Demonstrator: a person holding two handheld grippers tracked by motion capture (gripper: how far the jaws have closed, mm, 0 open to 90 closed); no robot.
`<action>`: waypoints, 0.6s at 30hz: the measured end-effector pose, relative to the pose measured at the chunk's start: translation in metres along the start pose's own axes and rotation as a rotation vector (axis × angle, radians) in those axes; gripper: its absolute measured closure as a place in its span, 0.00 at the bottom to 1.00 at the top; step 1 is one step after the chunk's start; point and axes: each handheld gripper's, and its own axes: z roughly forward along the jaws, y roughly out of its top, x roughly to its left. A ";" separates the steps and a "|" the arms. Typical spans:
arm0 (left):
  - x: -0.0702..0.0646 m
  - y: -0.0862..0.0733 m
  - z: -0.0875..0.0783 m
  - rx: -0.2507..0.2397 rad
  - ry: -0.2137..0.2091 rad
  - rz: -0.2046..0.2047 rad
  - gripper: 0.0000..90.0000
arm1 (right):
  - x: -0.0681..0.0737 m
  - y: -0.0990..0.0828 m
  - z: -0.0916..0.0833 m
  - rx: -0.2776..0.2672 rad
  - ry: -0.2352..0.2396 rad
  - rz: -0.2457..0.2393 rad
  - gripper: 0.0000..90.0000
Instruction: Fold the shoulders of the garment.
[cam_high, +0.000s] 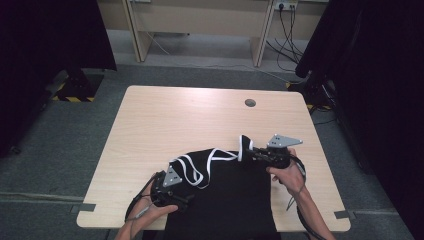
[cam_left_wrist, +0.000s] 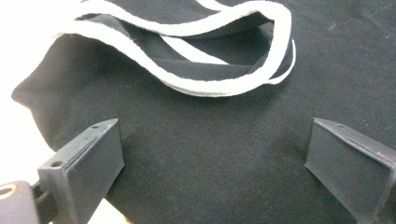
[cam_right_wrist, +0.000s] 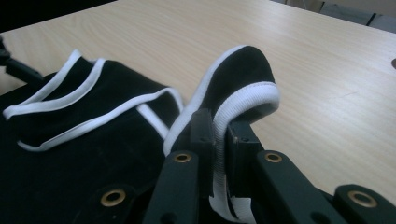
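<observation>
1. Table (cam_high: 150, 125): light wood; the far half is bare, with a cable hole (cam_high: 250, 103) near the far right edge.
2. Garment (cam_high: 225, 195): black with white trim, on the near middle of the table. Its lower part hangs over the near edge, between the person's forearms.
3. Bare wood shows left and right of the garment out to both side edges. There is dark floor all round, and desk legs and cables beyond the far edge.
4. Right gripper (cam_high: 246, 150): at the garment's top right corner, pointing left along the table, hand behind it. In the right gripper view the fingers (cam_right_wrist: 201, 133) are clamped on a strip of the white trim (cam_right_wrist: 243, 105). The strip runs down between the pads, and the black corner above it is lifted off the wood and folds over the fingertips.
5. Left gripper (cam_high: 175, 192): near the garment's left side, close to the near table edge. In the left gripper view its fingers (cam_left_wrist: 91, 158) stand wide apart with flat black cloth between them. I cannot tell whether the tips touch the cloth.
6. A loop of white trim (cam_left_wrist: 224, 84) lies just ahead of the left fingers, an opening in the garment folded over on itself.
7. The two grippers are well apart, with the rumpled trim between them.
</observation>
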 end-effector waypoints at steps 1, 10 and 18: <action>0.000 0.000 0.000 0.000 0.000 0.000 0.04 | 0.000 0.000 0.000 0.000 0.000 0.000 0.92; 0.000 0.000 0.000 0.000 0.001 -0.001 0.04 | 0.012 -0.014 -0.021 0.008 0.001 0.018 0.70; 0.000 0.000 0.000 0.000 0.001 -0.001 0.04 | 0.014 -0.010 -0.034 -0.001 -0.011 -0.001 0.67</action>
